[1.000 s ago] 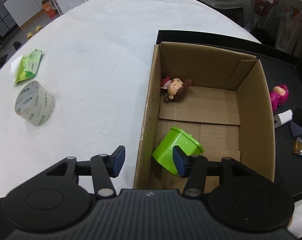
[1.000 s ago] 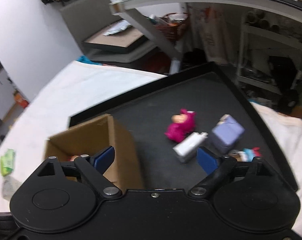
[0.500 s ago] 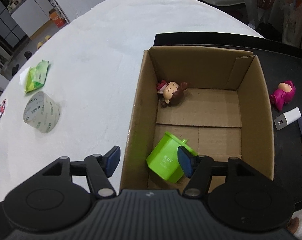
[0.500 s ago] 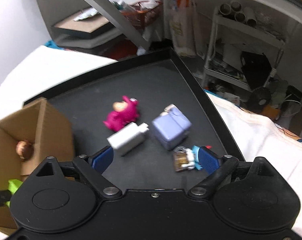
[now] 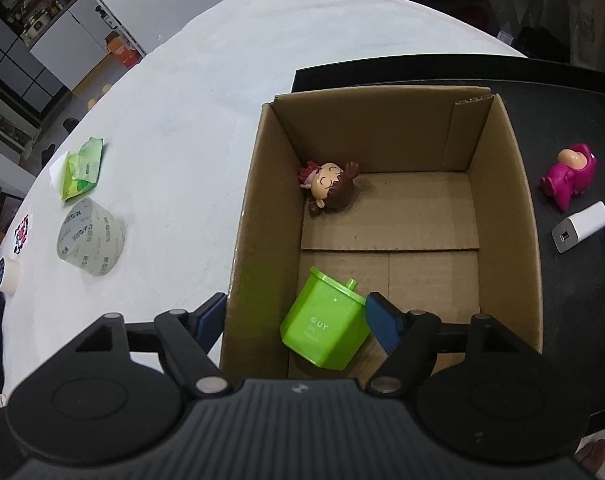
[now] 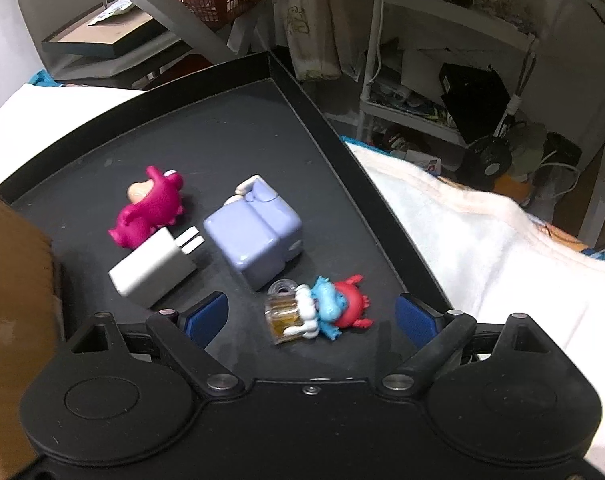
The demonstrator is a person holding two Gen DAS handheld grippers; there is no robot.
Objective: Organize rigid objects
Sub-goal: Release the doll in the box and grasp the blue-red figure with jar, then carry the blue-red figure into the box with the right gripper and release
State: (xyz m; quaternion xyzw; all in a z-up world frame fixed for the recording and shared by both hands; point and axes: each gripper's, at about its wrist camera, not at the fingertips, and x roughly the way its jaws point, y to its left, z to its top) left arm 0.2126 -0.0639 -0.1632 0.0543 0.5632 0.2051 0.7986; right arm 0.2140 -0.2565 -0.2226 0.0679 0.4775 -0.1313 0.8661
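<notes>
Left gripper (image 5: 296,320) jaws just opening, green block (image 5: 324,332) loose in cardboard box (image 5: 518,208); right gripper (image 6: 312,314) wide open, empty, over blue-red figurine (image 6: 334,306)

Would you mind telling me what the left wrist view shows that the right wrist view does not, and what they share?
Only the left wrist view shows inside the cardboard box: a green plastic container and a doll figurine. It also shows a tape roll and a green packet on the white tabletop, plus the open left gripper, whose jaws have just been opening.

Only the right wrist view shows the blue-and-red figure with a mug and the open right gripper.

Both show the pink figurine, white charger, black tray and box.
</notes>
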